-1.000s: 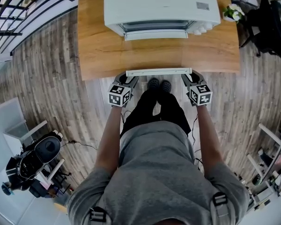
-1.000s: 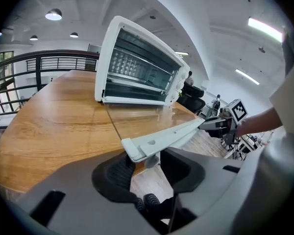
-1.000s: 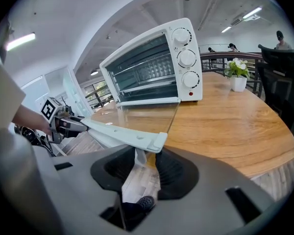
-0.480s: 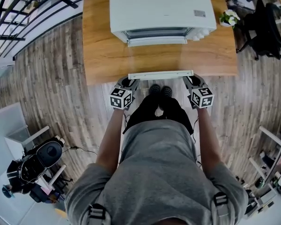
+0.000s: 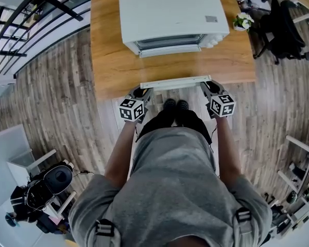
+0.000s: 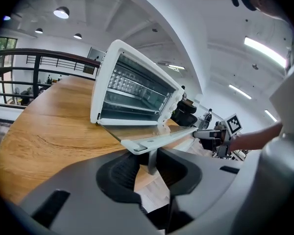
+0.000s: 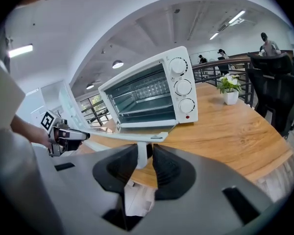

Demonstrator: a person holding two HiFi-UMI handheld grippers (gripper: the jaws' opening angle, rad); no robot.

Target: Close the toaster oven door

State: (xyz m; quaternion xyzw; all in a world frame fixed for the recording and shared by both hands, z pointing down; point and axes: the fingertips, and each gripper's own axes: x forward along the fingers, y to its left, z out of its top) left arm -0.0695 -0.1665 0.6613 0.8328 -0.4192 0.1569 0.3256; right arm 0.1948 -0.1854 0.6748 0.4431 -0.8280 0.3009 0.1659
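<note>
A: Well, where is the toaster oven [image 5: 172, 12] to be found?

B: It is set toward the far side of the bench [image 5: 109, 50], with its mouth turned to the person. Its door [image 6: 137, 130] is let down toward the near edge, and the wood is seen through the glass. The white handle [image 5: 175, 82] is carried just at the bench's near edge.

A: And how are the tools set?

B: The left tool [image 6: 150, 161] is closed on the post at the left end of the handle, and the right tool [image 7: 146, 156] on the post at the right end. Both pairs of jaws have just been closing. Each is now drawn narrow, with a post pinched between the pads.

A: What has been altered since a second ago?

B: The tools were already placed at the handle's two ends then, and the grip has been tightened since. The handle seems to have been raised a little, though the rise is hard to judge from the head view. In the gripper views the door is seen about level, or barely tipped up.

A: What is meant by that for the task?

B: The hold may be counted as taken, and the closing as hardly begun. The door is yet to be swung up and away to the oven's front, with both ends kept even so that nothing is twisted.
</note>
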